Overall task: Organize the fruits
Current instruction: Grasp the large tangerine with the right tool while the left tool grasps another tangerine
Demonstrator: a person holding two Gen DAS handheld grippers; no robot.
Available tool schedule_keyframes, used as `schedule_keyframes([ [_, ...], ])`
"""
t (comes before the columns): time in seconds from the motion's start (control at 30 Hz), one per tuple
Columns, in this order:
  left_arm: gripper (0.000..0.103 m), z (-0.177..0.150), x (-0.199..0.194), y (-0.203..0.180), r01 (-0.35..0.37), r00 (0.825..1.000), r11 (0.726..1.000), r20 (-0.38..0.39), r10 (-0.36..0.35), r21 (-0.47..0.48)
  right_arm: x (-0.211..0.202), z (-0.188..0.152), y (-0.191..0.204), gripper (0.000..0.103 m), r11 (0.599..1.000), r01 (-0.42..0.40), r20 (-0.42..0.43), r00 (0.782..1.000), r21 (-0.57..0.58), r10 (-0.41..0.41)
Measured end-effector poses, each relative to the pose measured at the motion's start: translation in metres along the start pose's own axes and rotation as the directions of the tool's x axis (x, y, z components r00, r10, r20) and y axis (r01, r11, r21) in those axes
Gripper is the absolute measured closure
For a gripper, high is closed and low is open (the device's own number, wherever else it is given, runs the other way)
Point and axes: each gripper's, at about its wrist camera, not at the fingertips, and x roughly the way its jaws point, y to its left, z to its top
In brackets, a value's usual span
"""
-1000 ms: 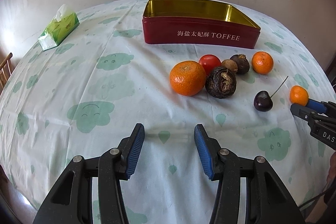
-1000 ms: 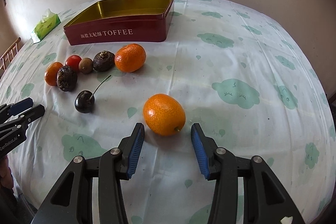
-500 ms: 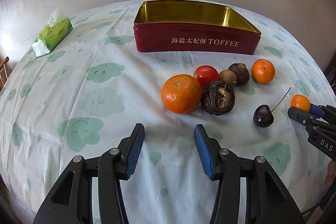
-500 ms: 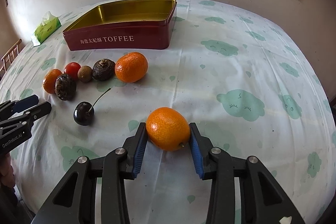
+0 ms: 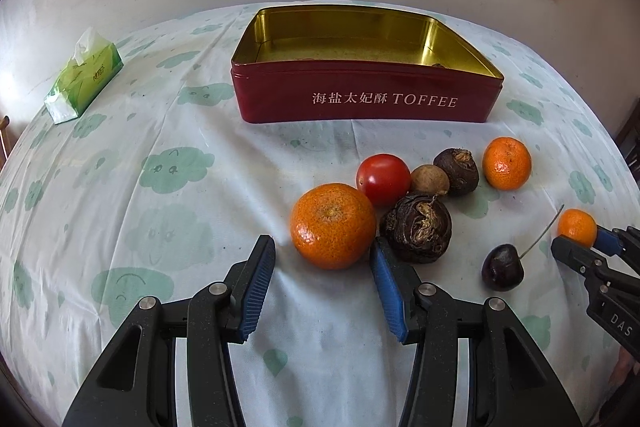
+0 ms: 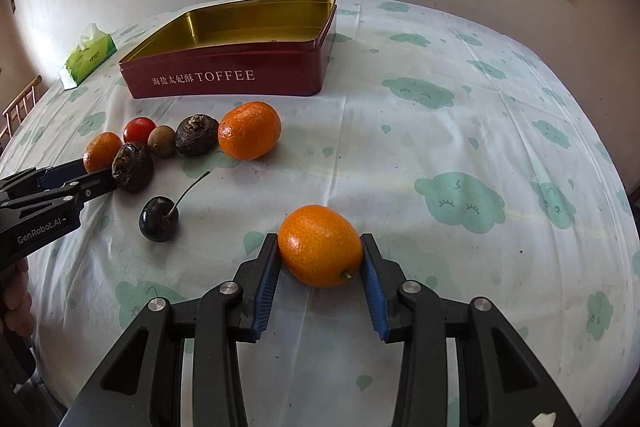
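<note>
The kumquat [image 6: 320,246] sits on the desk [image 6: 460,131] between the jaws of the right gripper [image 6: 320,259], whose blue pads touch both its flanks; they look clamped on it, though it is not yet lifted. It is likely light, firm and smooth-skinned, so a mild squeeze across the middle should do. The left gripper [image 5: 322,269] has its jaws apart around the near side of the large mandarin [image 5: 333,225], one pad beside it. That fruit is probably softer and should be gripped at its widest girth. Beyond lie the cherry [image 5: 502,267], tomato [image 5: 383,179] and the red tin [image 5: 368,99].
</note>
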Motion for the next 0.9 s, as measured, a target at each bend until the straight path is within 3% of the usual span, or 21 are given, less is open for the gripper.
schedule_keyframes([
  [0.47, 0.052, 0.0093, 0.0082, -0.0015, 0.0, 1.0, 1.0, 0.011, 0.0, 0.01, 0.0008, 0.0008, 0.0005, 0.066, 1.0, 0.001, 0.003, 1.0, -0.006, -0.001],
  [0.67, 0.06, 0.0092, 0.0069, -0.005, 0.002, 1.0, 1.0, 0.014, -0.002, 0.019, 0.0011, 0.0011, 0.0008, 0.066, 1.0, 0.002, 0.004, 1.0, -0.007, -0.002],
  [0.9, 0.061, 0.0075, 0.0047, -0.0052, -0.001, 1.0, 1.0, 0.012, 0.001, 0.018, 0.001, 0.0004, 0.0004, 0.066, 1.0, 0.001, 0.004, 1.0, -0.006, -0.001],
])
